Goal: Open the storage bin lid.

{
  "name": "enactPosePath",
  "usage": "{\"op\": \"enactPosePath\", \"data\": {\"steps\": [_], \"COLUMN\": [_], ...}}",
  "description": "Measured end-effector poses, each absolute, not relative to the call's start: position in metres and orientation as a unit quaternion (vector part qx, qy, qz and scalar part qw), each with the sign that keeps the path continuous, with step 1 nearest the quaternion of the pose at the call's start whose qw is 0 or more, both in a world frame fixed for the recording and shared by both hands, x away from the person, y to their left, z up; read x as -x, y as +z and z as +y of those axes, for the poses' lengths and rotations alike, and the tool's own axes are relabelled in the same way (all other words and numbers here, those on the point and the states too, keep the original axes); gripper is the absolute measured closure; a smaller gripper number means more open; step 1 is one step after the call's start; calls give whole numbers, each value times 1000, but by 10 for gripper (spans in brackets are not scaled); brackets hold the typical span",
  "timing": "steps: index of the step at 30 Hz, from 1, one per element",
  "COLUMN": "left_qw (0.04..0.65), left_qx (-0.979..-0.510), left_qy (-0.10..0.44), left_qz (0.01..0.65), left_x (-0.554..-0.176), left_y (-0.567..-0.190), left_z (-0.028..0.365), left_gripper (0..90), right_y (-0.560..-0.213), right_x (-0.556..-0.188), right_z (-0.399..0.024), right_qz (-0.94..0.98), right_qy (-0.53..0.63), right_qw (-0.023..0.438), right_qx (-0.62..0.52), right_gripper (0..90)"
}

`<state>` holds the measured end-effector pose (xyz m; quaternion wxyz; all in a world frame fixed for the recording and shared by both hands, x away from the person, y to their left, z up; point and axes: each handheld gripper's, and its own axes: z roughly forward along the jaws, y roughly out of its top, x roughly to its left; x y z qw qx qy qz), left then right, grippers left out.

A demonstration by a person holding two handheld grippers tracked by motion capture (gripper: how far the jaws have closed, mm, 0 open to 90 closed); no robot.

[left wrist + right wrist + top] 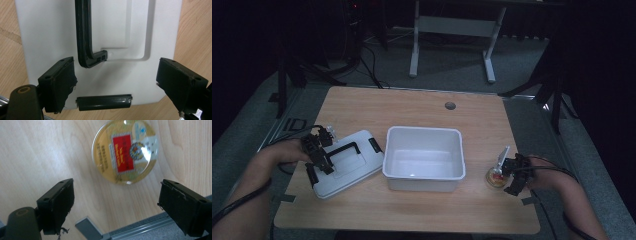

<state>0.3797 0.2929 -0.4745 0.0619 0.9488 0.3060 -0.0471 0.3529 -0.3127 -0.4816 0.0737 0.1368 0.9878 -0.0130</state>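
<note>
Meanwhile right gripper (116,203) tilted down over jelly cup (125,151), jaws apart

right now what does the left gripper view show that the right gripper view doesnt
The left gripper view has the white lid with its black handle and a black latch at its near edge, under the left gripper. The right gripper view has a round, clear-topped cup with a red and yellow label, and the table's edge, under the right gripper. Both share the wooden table and a pair of black jaws standing open with nothing between them.
</note>
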Motion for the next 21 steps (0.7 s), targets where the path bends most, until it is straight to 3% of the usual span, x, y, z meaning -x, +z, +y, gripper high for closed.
{"op": "enactPosePath", "data": {"steps": [21], "left_qw": [61], "left_qx": [-949], "left_qy": [-52], "left_qz": [305], "left_x": [-380], "left_y": [-475], "left_z": [293], "left_gripper": [150], "right_y": [-508], "right_x": [-375], "right_z": [-283], "right_qz": [995], "right_qy": [-32], "right_qw": [65], "right_qx": [-62], "right_gripper": [144]}}
